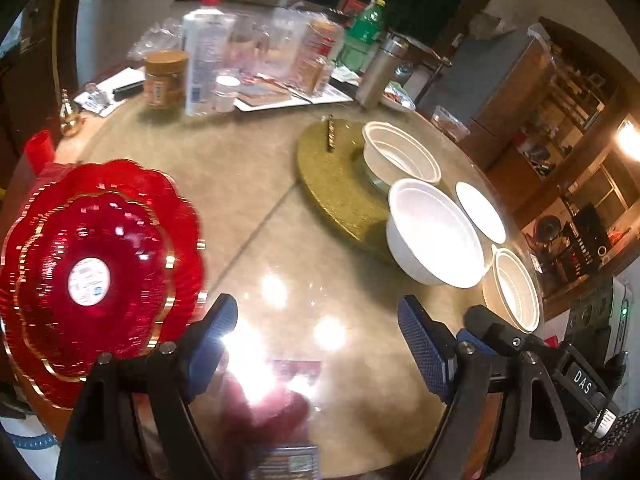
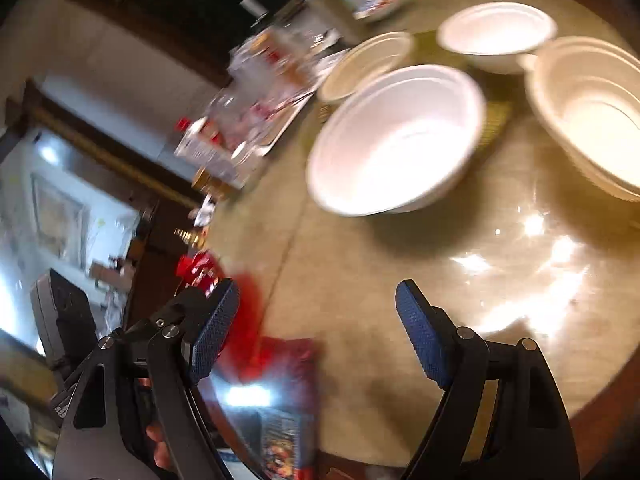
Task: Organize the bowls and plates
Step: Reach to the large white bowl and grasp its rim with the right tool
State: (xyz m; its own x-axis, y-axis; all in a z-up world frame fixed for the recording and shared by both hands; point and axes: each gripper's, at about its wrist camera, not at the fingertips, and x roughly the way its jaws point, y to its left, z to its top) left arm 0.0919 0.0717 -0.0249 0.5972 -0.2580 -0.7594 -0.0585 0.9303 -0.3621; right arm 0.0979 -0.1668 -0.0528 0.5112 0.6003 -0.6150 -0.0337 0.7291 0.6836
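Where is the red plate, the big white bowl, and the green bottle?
red plate [image 1: 100, 276]: left wrist view, on the white sticker at its middle.
big white bowl [image 1: 434, 228]: left wrist view, on its inside bottom.
green bottle [image 1: 362, 36]: left wrist view, on its body below the yellow cap.

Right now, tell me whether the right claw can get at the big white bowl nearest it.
Probably yes. The right claw is open and empty, and only bare table lies between it and the big white bowl.
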